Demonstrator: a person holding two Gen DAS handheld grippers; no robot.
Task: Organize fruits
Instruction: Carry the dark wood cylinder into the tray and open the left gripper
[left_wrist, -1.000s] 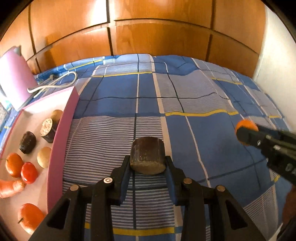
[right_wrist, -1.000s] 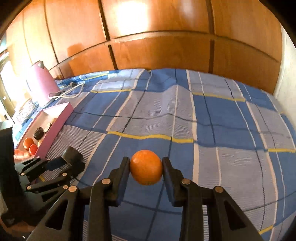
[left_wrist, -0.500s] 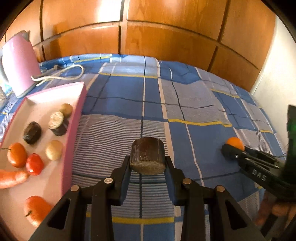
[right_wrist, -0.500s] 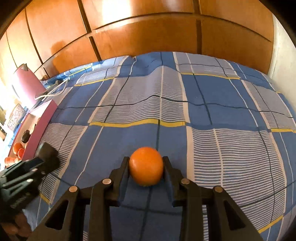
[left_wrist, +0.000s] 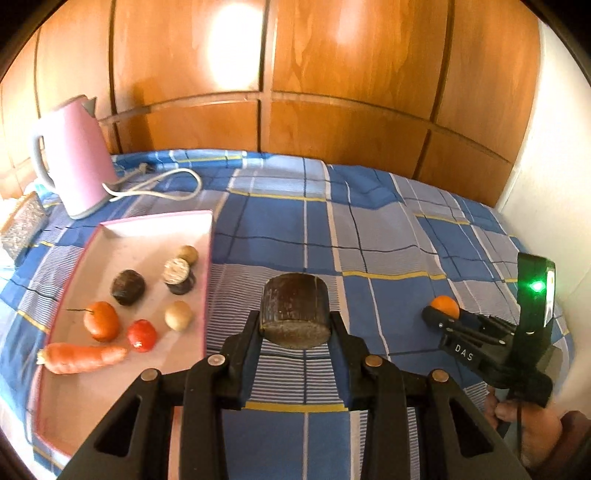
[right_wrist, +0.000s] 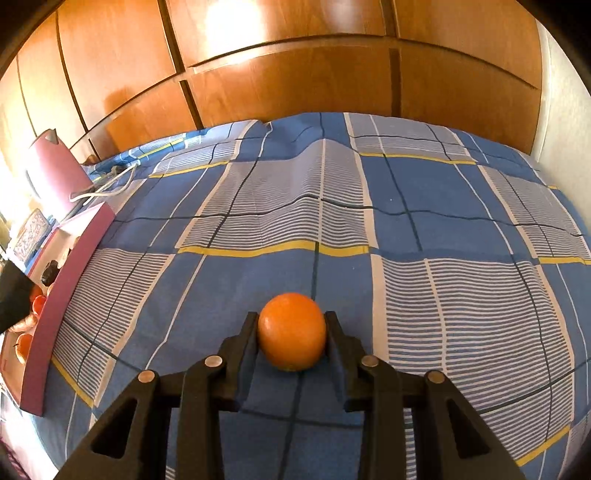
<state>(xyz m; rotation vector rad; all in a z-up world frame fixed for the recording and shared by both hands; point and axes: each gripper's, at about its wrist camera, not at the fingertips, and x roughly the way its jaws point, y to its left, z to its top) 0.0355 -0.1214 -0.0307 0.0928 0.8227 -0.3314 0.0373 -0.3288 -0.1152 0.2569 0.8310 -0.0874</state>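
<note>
Clearly both tongs are loaded. The left tongs (left_wrist: 295, 325) are clamped on a dark brown, stubby cylindrical fruit piece with a pale cut face (left_wrist: 294, 309), carried above the blue checked bedspread (left_wrist: 369, 229). The right tongs (right_wrist: 291, 332) are clamped on a round, smooth orange fruit (right_wrist: 291, 330), low over the same bedspread; in the left view they sit at the right edge of the frame.

The relation that matters is the one to the shallow pink rectangular tray (left_wrist: 147, 229), which lies left of centre in the left view, just beside the held brown piece, its long axis running from the lower left up toward the pink electric kettle (left_wrist: 75, 155). Already on it are a carrot (left_wrist: 81, 357), a red tomato (left_wrist: 142, 334) and several brown and tan pieces. In the right view the tray shows only at the far left edge, well apart from the orange. So the left hand is much the nearer, and its piece probably goes in first, with a short sideways move over the tray's right rim.
</note>
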